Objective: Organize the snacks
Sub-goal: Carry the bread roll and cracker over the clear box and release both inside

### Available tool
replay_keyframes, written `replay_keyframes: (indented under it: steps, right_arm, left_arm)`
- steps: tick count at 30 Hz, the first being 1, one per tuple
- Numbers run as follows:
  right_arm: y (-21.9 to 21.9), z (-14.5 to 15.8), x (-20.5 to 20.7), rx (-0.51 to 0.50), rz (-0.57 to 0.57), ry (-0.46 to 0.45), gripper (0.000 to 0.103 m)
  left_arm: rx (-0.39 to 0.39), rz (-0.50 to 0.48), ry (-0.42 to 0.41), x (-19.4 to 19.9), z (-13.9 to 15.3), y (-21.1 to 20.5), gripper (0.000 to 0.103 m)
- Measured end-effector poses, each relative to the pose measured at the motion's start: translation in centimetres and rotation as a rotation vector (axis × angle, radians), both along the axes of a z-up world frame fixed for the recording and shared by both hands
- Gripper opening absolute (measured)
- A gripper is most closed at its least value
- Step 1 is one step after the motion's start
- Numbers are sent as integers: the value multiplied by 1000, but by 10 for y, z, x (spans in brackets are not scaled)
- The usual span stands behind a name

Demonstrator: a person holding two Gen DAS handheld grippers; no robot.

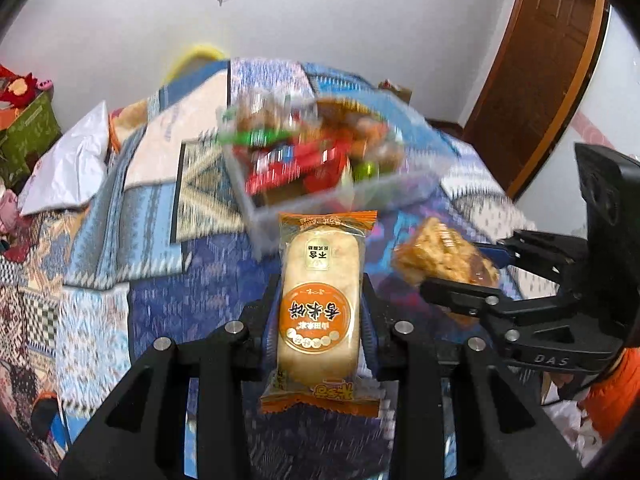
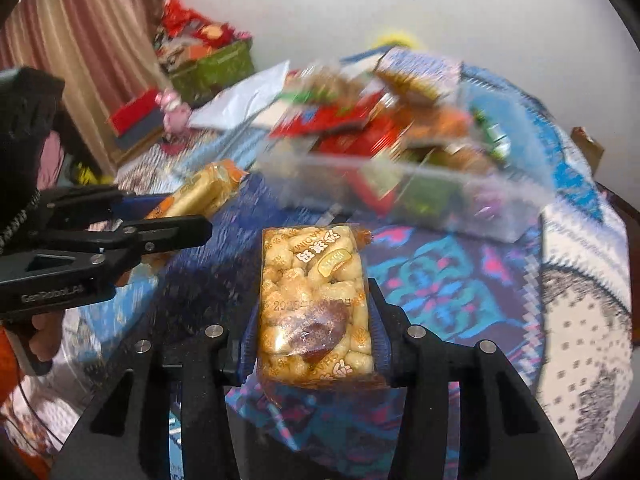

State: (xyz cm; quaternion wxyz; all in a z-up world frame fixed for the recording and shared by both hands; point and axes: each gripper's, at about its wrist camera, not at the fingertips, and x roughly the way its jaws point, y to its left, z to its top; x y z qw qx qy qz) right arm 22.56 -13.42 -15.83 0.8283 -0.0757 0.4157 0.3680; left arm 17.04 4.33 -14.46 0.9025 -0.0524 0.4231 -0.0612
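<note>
Now the left gripper (image 1: pixel 320 300) clamps a rice cracker packet (image 1: pixel 318 312), the right gripper (image 2: pixel 316 312) a puffed snack bar (image 2: pixel 314 304); the full snack bin (image 1: pixel 320 168) sits at twelve o'clock, bare bedspread (image 1: pixel 192 280) between.

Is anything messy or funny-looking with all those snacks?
Yes. The clear plastic bin on the patterned cloth is overfull: wrapped snacks heap above its rim at odd angles. The rice cracker pack and puffed snack bar are each held straight and look undamaged.
</note>
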Motion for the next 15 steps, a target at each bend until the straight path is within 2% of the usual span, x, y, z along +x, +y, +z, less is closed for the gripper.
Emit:
replay_keyframes:
  steps: [9,15]
  right_arm:
    - [-31,37,51,92,-182,-77,43]
    - [-37,39,86,103,-248,-101,43]
  left_arm:
    - [-4,5,-112,58,38,-11,35]
    - [-6,-16,-134,102,41,-22,35]
